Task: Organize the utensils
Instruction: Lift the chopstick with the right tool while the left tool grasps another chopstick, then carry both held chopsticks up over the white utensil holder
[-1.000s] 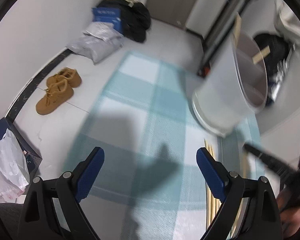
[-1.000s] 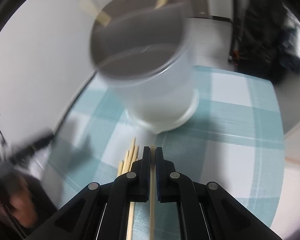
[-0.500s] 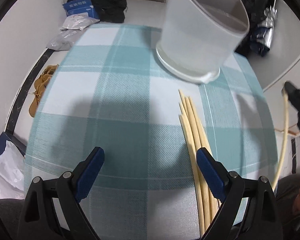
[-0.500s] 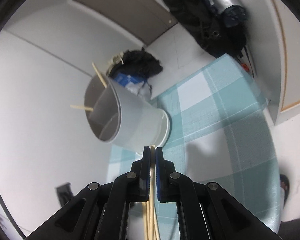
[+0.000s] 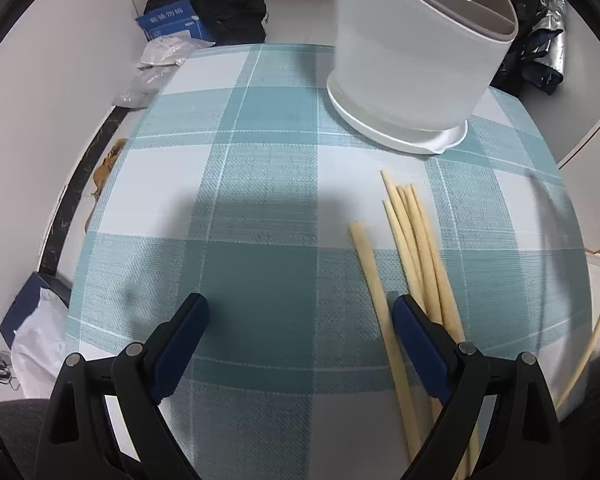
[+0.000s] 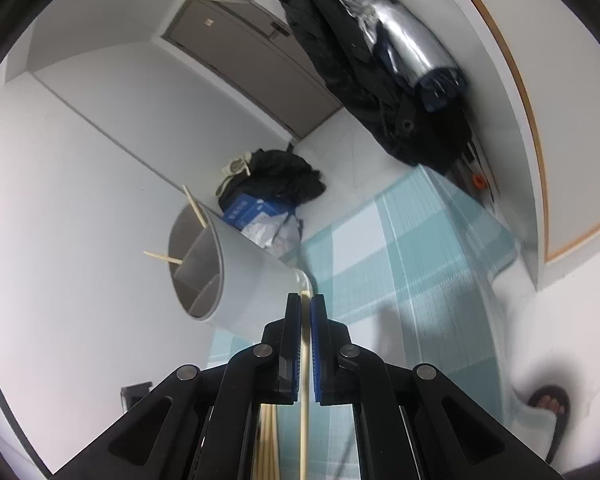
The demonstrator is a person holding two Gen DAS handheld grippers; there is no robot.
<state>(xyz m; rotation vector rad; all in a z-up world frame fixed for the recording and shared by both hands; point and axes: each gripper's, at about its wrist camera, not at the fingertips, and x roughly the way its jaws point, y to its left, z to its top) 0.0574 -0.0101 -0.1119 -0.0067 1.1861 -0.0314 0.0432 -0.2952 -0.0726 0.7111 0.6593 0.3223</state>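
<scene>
Several pale wooden chopsticks [image 5: 410, 248] lie on the teal checked tablecloth [image 5: 260, 184]. My left gripper [image 5: 300, 324] is open just above the cloth, its right finger beside the chopsticks' near ends. A white divided utensil holder [image 5: 416, 52] stands at the far right of the table; in the right wrist view the holder [image 6: 228, 276] has two chopsticks [image 6: 162, 257] poking out. My right gripper [image 6: 306, 300] is shut on one chopstick [image 6: 305, 380], raised and tilted, its tip near the holder's base. That chopstick [image 5: 592, 340] shows at the left wrist view's right edge.
The round table's edge [image 5: 104, 184] curves at the left. On the floor are a black bag [image 5: 224, 4], a blue box [image 5: 176, 24], plastic bags [image 5: 152, 68] and tan shoes [image 5: 104, 168]. A dark coat [image 6: 380, 60] hangs on the wall. A sandalled foot [image 6: 548, 404] is at lower right.
My left gripper has dropped and swung toward the table, closer to the loose chopsticks. My right gripper has lifted and tilted with its chopstick, away from the pile.
</scene>
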